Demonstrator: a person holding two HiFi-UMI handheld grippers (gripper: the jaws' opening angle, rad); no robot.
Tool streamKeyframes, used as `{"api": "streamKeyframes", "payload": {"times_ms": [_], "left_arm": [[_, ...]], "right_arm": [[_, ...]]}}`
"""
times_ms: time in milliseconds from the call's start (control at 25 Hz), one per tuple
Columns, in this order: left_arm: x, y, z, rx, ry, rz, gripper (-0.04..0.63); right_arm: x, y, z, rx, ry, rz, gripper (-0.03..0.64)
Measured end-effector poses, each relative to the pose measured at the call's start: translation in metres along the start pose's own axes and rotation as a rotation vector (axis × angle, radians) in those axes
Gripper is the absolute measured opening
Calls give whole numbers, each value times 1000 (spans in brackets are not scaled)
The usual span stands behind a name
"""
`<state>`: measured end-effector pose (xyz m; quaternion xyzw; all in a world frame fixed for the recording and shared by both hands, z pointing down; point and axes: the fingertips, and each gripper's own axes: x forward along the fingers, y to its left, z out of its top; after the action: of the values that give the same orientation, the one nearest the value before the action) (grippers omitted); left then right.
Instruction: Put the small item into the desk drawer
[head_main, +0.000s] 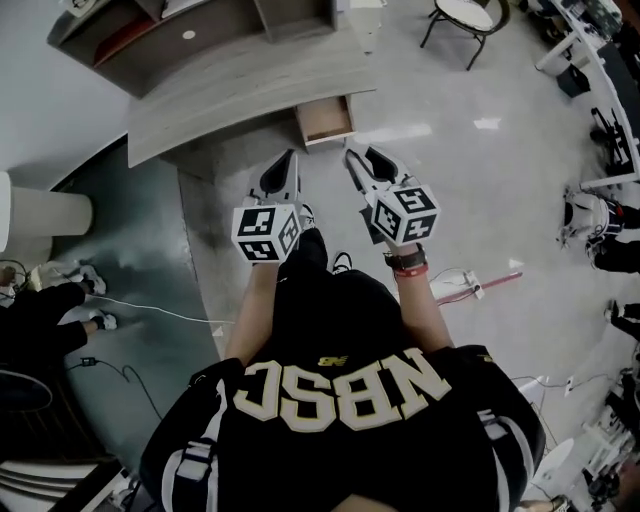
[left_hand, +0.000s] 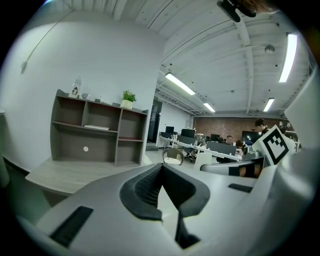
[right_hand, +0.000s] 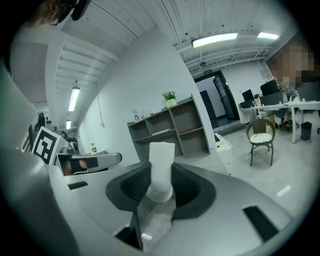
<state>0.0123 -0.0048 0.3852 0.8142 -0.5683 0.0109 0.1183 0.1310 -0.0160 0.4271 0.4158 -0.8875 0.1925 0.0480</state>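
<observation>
A small white cylindrical item (right_hand: 161, 167) stands upright between the dark pads of my right gripper (right_hand: 161, 175), which is shut on it. In the head view the right gripper (head_main: 357, 157) is held in the air just short of the grey desk (head_main: 230, 90). The desk's drawer (head_main: 325, 118) is pulled open, its wooden inside showing, just beyond and between both grippers' tips. My left gripper (head_main: 290, 160) hangs beside the right one. Its pads (left_hand: 145, 187) meet at the tips with nothing between them.
A grey shelf unit (head_main: 150, 30) stands on the back of the desk, also seen as shelves (left_hand: 100, 132) with a small plant. A chair (head_main: 465, 20) stands beyond on the glossy floor. Cables (head_main: 150, 310) and another person's shoes (head_main: 85, 275) lie at the left.
</observation>
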Motion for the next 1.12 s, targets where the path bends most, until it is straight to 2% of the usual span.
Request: {"api": "streamKeyframes", "payload": {"times_ms": [200,520,640,760,920,1120], "left_arm": [[21,32,-6,-23,3,33,13],[86,71,-14,-51,22,13,13],[109,82,-19,-50,37,3,14],[127,97,-31,-56,58,9,13],[146,116,-49,-102,90,12,14],[163,141,-64,-102,117,14,13]], "right_arm": [[37,-9,-9,4,46,6,132],[109,-28,-5,-46,126,31,133],[135,-40,-4,-32,155,35,133],[160,-50,-11,-14,188,36,133],[190,-62,-20,-13,221,31,133],[225,-75,-40,-12,287,21,133]]}}
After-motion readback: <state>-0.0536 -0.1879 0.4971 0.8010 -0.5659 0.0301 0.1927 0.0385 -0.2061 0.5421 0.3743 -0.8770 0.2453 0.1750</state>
